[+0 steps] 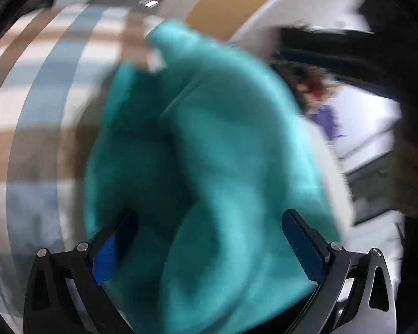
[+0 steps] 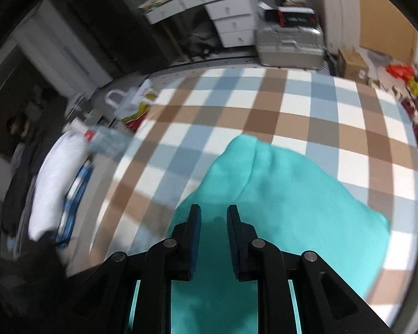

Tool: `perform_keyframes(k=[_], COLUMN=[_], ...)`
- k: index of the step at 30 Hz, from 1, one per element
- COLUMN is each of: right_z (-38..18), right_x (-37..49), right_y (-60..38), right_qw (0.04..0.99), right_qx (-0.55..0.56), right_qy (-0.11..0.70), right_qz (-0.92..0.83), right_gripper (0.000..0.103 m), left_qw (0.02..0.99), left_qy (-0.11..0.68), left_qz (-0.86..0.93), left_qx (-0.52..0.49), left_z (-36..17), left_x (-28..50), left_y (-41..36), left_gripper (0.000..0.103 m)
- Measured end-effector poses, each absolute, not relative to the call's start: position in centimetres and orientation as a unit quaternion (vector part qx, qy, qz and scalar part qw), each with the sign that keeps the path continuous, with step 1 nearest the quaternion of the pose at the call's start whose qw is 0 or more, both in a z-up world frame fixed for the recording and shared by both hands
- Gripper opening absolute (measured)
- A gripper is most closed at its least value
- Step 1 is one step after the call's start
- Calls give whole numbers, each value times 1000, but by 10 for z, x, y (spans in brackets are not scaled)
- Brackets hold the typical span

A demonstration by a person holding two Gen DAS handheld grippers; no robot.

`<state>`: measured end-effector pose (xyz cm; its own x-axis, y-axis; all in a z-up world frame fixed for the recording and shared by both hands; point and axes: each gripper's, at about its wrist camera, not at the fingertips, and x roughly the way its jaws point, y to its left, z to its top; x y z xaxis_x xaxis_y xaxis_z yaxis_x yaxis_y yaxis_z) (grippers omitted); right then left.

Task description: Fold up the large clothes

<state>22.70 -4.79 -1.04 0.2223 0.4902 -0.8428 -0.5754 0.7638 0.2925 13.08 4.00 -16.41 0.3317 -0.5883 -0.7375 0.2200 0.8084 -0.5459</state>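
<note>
A teal garment (image 2: 287,203) lies bunched on the checked bedspread (image 2: 264,103). My right gripper (image 2: 214,211) hovers over the garment's near left part. A narrow gap separates its blue pads, and only the cloth below shows through it; nothing is pinched. The left wrist view is blurred. There the teal garment (image 1: 209,139) fills the middle, and my left gripper (image 1: 209,217) stands with its fingers wide apart over the heaped cloth. I see no pad pressing on the cloth.
A white pillow (image 2: 58,181) and folded blue-striped cloth lie at the bed's left edge. Beyond the bed stand a silver suitcase (image 2: 289,44), white drawers (image 2: 231,19) and a cardboard box (image 2: 351,61). Clutter covers the floor at the right.
</note>
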Motion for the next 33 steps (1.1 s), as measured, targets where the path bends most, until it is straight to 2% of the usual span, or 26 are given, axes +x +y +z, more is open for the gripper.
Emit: perform_keyframes(k=[3, 10, 11, 13, 17, 22, 24, 26, 28, 29, 30, 33], right_z=[-22, -85, -90, -98, -120, -112, -96, -65, -38, -27, -21, -22], right_x=[212, 235, 240, 249, 260, 247, 241, 224, 204, 191, 180, 145], right_y=[-41, -9, -6, -6, 0, 0, -15, -38, -59, -74, -86, -112], right_qw=[757, 723, 715, 706, 693, 722, 728, 747, 767, 775, 775, 748], right_qx=[-63, -52, -47, -44, -6, -12, 1, 9, -13, -24, -32, -45], right_qy=[559, 607, 614, 629, 641, 608, 598, 568, 544, 538, 544, 581], right_qz=[333, 326, 330, 323, 331, 329, 334, 345, 341, 332, 321, 316], right_gripper=[26, 25, 21, 2, 0, 0, 0, 8, 26, 41, 45, 44], left_qw=[809, 806, 801, 796, 821, 876, 849, 816, 799, 804, 808, 805], left_qy=[518, 525, 533, 544, 521, 399, 415, 469, 526, 525, 521, 528], left_qz=[-233, -219, -215, -208, -177, -237, -296, -306, -257, -245, -243, -241], left_qx=[-155, -163, -169, -165, -155, -134, -141, -144, -140, -134, -128, -127], left_z=[-171, -171, -170, -165, -145, -89, -100, -131, -172, -178, -174, -175], left_x=[128, 124, 124, 124, 105, 73, 73, 86, 105, 108, 107, 104], left_y=[37, 55, 58, 56, 63, 64, 50, 39, 35, 34, 33, 35], left_gripper=[102, 102, 102, 102, 101, 101, 101, 100, 100, 102, 102, 102])
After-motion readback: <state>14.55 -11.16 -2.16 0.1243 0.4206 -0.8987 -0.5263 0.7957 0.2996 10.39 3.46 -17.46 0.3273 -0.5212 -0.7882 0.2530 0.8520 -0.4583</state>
